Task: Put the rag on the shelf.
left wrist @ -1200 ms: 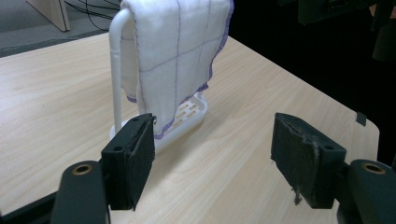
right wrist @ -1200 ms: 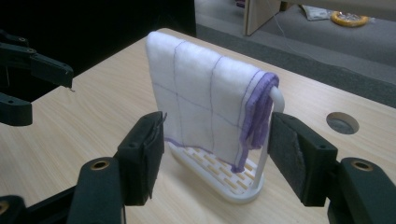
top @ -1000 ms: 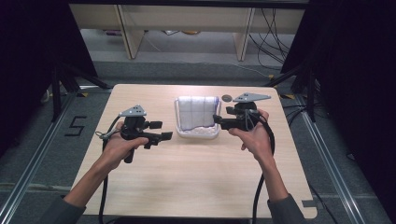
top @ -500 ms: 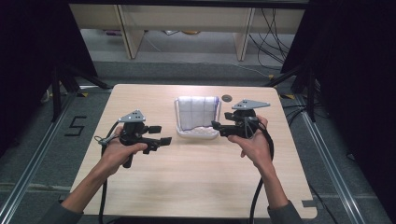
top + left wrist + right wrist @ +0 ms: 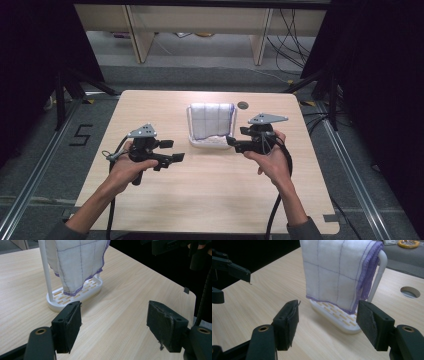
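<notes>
both hand-held grippers (image 5: pixel 172 151) level, jaws apart

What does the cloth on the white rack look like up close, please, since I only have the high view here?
Observer: The cloth is white with a thin grid of dark lines and a purple hem, as the right gripper view shows.
Operator: Thank you. Does it reach the rack's base?
Observer: In the left gripper view its lower edge hangs just above the slotted base of the rack.
Operator: Is either gripper holding it?
Observer: No. The left gripper and the right gripper both stand open with bare table between the pads, short of the rack.
</notes>
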Demonstrator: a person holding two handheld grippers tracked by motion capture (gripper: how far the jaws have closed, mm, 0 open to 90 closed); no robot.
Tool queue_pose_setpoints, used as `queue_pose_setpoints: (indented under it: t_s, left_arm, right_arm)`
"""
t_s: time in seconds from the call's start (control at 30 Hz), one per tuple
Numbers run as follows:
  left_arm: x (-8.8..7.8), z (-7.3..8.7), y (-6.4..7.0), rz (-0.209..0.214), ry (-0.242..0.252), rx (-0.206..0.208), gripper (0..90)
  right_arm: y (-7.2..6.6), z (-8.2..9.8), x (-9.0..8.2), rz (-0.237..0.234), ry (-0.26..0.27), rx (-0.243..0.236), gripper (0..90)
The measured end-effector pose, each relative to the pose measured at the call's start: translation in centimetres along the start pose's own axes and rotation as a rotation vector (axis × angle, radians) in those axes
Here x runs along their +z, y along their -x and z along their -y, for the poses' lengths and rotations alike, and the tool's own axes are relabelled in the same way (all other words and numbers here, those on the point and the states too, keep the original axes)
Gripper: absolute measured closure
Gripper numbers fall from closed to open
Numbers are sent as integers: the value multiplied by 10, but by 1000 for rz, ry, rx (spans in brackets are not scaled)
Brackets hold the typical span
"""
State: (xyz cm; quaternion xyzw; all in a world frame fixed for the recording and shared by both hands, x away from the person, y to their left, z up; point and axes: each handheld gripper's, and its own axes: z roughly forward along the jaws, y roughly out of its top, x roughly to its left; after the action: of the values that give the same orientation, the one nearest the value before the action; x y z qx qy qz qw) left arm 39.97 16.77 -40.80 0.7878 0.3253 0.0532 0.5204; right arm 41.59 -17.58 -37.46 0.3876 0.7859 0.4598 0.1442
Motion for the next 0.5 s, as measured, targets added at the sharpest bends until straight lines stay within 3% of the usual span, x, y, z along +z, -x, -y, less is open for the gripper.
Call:
queue_pose_setpoints:
  t_s: [0.17, 0.23, 0.4, 0.43, 0.47, 0.5]
  left_arm:
    - [2, 7, 1, 3, -7, -5, 271]
    - [3, 11, 1, -7, -16, -2, 271]
    - [3, 21, 0, -15, -30, -14, 269]
    - [2, 23, 0, -6, -38, -10, 270]
    - [2, 25, 0, -16, -40, -8, 269]
    - [2, 27, 0, -15, -43, -11, 269]
  right_arm:
    - [2, 8, 0, 16, -12, 14, 347]
    - [3, 12, 1, 8, -24, -1, 346]
    - [3, 21, 5, 4, -36, 24, 345]
    - [5, 22, 6, -2, -38, 5, 345]
    - [4, 25, 7, -5, -48, 31, 345]
    - [4, 26, 8, -7, -49, 26, 345]
